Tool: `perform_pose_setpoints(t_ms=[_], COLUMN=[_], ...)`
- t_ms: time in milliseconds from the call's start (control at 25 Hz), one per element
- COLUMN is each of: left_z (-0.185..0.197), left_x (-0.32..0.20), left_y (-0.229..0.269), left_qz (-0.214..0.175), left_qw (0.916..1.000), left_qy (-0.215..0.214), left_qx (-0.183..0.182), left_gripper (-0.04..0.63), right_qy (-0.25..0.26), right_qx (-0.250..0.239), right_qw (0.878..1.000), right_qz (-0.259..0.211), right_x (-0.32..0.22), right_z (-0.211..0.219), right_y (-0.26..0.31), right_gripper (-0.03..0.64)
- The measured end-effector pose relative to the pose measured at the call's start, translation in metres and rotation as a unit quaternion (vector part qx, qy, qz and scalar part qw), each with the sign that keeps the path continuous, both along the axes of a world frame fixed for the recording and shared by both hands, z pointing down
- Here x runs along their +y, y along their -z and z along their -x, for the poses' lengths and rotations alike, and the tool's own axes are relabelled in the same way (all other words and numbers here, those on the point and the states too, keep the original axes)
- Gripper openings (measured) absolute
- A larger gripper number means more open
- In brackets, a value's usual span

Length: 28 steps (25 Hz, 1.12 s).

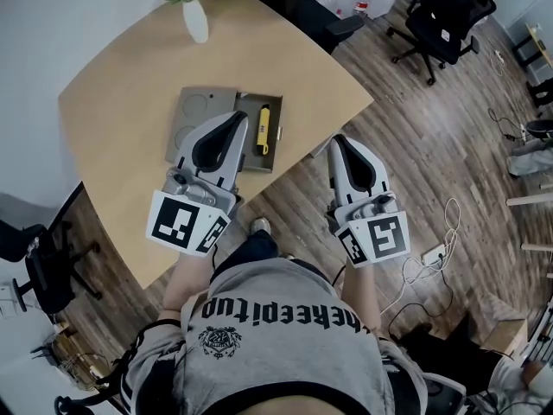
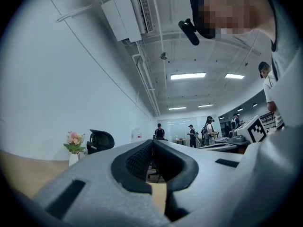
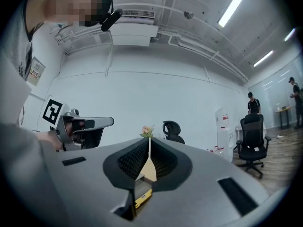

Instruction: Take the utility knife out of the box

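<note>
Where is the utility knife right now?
Head view: the knife lies in the open box on the table, just right of the left hand-held gripper.

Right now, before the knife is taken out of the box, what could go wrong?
1. The jaws of the left gripper are shut over the open box; unless they open, they may only push the yellow knife.
2. The box lies near the edge of the table, so a shove could slide it off.
3. The right gripper hangs over the floor, jaws shut, probably too far aside to steady the box.

A yellow utility knife (image 1: 263, 130) lies in the open grey box (image 1: 257, 163).
</note>
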<state>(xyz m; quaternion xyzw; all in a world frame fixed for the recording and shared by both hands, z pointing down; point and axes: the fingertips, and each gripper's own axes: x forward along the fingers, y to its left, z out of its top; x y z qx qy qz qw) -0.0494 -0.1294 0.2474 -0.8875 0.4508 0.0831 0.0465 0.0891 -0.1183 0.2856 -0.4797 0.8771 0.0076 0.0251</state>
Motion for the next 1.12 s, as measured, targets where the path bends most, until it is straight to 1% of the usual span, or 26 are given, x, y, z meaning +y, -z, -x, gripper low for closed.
perform_pose_setpoints(t_ms=[280,520,800,920,1120], left_z=[0.011,0.016,0.013,0.013,0.013], left_x=[-0.029,-0.048,-0.061,-0.066,-0.076], left_y=[-0.004,-0.013,-0.022,-0.025,-0.03], left_qz=[0.004,0.012,0.026,0.032,0.041], left_qw=[0.9998,0.9994,0.9986,0.9985,0.9988], left_qy=[-0.018,-0.033,-0.045,-0.045,-0.027], left_qx=[-0.001,-0.005,-0.007,-0.004,0.0], left_gripper=[0.02,0.02,0.02,0.02,0.02], right_qy=[-0.011,-0.024,-0.033,-0.03,-0.014], right_qx=[0.002,0.007,0.014,0.016,0.017], right_qw=[1.0,1.0,0.999,0.999,1.0], right_qz=[0.0,0.006,0.017,0.019,0.018], right_x=[-0.027,-0.039,-0.048,-0.055,-0.07], right_z=[0.015,0.025,0.025,0.025,0.022], right_y=[-0.002,-0.008,-0.015,-0.016,-0.014], right_gripper=[0.006,0.006,0.006,0.006,0.006])
